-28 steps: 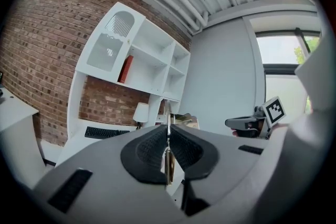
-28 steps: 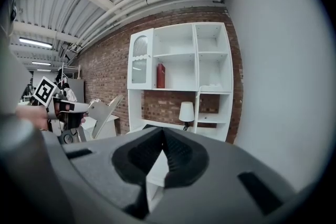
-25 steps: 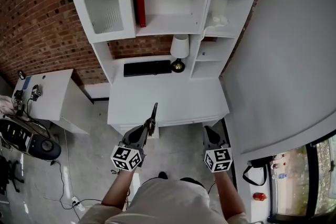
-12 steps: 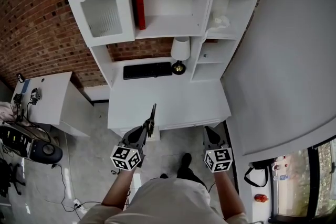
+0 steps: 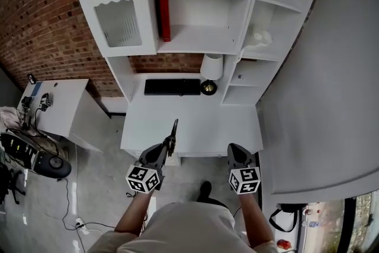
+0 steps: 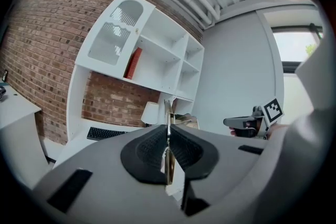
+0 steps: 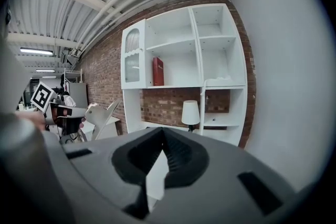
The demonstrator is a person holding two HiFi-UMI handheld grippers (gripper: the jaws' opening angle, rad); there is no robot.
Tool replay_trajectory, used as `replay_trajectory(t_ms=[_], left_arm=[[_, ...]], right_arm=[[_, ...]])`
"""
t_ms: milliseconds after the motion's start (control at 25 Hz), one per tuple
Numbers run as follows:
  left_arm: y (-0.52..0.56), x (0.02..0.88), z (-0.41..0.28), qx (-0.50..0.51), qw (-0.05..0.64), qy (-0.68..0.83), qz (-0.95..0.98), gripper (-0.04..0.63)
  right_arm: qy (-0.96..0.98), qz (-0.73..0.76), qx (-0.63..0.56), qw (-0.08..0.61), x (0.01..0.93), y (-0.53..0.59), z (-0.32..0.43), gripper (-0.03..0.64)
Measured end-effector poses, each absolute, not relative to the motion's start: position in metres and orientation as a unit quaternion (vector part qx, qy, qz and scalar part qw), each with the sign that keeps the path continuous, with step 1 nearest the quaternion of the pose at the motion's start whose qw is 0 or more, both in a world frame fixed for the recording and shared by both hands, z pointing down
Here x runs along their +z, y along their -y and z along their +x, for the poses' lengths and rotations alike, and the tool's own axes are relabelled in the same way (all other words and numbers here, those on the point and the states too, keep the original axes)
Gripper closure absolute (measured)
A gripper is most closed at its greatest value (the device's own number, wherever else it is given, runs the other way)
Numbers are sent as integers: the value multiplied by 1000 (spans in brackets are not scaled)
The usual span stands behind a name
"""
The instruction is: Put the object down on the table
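Note:
My left gripper (image 5: pixel 168 145) is shut on a thin flat object (image 5: pixel 173 130) that stands on edge and pokes forward past the jaws, over the front edge of the white desk (image 5: pixel 195 127). In the left gripper view the object (image 6: pixel 167 128) is a narrow vertical strip pinched between the black pads (image 6: pixel 152 149). From the right gripper view it looks like a pale flat piece (image 7: pixel 102 115). My right gripper (image 5: pixel 235 151) hangs at the desk's front right, jaws together with nothing between them (image 7: pixel 161 132).
A black keyboard (image 5: pixel 172 86) and a small white-shaded lamp (image 5: pixel 211 67) sit at the back of the desk. Above them white shelves hold a red book (image 5: pixel 164 16). A low white side table (image 5: pixel 59 109) and cabled equipment (image 5: pixel 35 157) stand at the left.
Both grippers and the person have moved forward toward the desk; its front edge now lies under the gripper tips. The left grip on the flat object is unchanged.

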State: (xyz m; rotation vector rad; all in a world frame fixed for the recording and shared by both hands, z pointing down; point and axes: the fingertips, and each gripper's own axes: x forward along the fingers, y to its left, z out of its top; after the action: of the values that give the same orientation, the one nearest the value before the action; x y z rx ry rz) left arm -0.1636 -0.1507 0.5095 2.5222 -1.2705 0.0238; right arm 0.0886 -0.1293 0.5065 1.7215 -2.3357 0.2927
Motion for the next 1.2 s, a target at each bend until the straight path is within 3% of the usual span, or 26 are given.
replay_trajectory(t_ms=[640,1200], left_arm=[[231,514,-85,27,157,503,850,584],[271,548,-68,65,190,498,843,584]], right_arm=[[851,499,106,125,522,240,149,615],[853,480,148,140,560,274,152,615]])
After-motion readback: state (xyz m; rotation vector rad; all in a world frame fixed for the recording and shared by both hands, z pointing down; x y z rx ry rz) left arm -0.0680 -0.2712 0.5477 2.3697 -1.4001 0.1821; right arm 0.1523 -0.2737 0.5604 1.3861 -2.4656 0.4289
